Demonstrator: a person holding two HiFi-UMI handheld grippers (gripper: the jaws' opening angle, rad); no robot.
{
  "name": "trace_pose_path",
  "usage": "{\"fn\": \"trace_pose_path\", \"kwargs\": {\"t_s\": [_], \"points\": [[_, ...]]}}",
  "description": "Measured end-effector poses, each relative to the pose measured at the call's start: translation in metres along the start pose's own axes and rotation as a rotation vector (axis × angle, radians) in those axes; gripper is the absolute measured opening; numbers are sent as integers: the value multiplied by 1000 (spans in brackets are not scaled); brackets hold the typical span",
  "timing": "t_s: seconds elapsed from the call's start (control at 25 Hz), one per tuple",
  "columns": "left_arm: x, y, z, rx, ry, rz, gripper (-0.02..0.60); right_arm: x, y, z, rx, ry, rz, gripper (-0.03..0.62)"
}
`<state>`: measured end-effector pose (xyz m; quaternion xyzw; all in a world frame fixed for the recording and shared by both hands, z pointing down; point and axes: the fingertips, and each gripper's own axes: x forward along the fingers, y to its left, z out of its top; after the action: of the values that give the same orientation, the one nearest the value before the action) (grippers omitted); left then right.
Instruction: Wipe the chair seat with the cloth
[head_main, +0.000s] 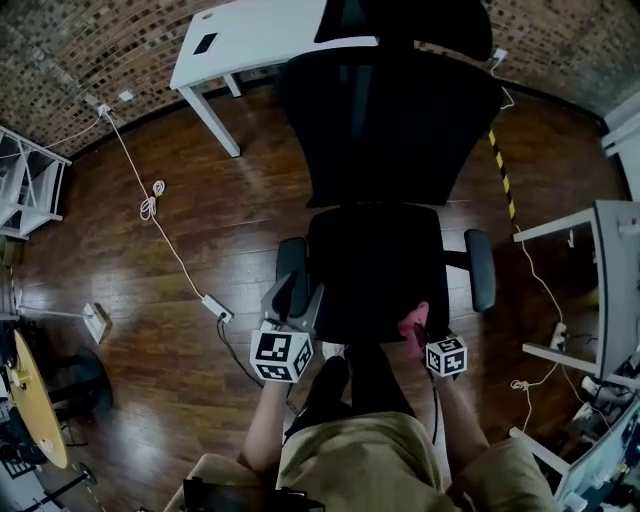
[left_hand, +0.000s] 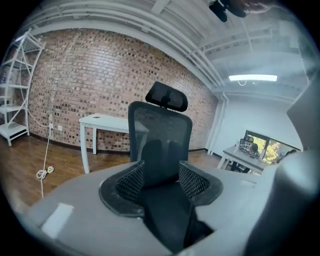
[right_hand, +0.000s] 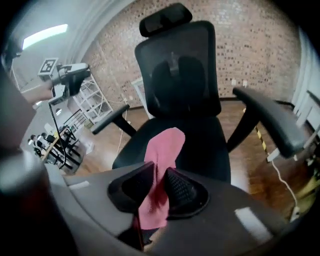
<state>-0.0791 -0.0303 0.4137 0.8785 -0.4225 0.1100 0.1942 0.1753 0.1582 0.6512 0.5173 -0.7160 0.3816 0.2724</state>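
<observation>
- Two grippers are at the front edge of the chair (head_main: 390, 130).
- The right gripper (right_hand: 159, 187) has its jaws clamped on a pink cloth (right_hand: 162, 150), which reaches out over the front of the seat (right_hand: 200, 140).
- The left gripper (left_hand: 161, 182) is beside the chair's armrest (head_main: 290, 262), with its jaws apart and nothing between them.

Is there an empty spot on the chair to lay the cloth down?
Yes. The seat is bare between the armrests, from the backrest to its front edge. Only that front edge is crowded: the right gripper holds the pink cloth at one corner, with the left gripper at the other corner.
</observation>
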Motion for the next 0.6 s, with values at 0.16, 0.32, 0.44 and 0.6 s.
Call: {"fn": "trace_pose_path", "kwargs": {"t_s": [0.16, 0.32, 0.44, 0.6], "points": [[-22, -38, 22, 22, -60, -63, 192, -71, 28, 58, -23, -200, -65, 77], [-50, -70, 43, 43, -109, -115, 192, -143, 61, 105, 27, -423, -23, 77], [-92, -73, 56, 73, -160, -98, 193, -176, 103, 128, 35, -540, 53, 77], [-136, -95, 71, 151, -234, -88, 194, -223, 137, 160, -13, -694, 130, 78]]}}
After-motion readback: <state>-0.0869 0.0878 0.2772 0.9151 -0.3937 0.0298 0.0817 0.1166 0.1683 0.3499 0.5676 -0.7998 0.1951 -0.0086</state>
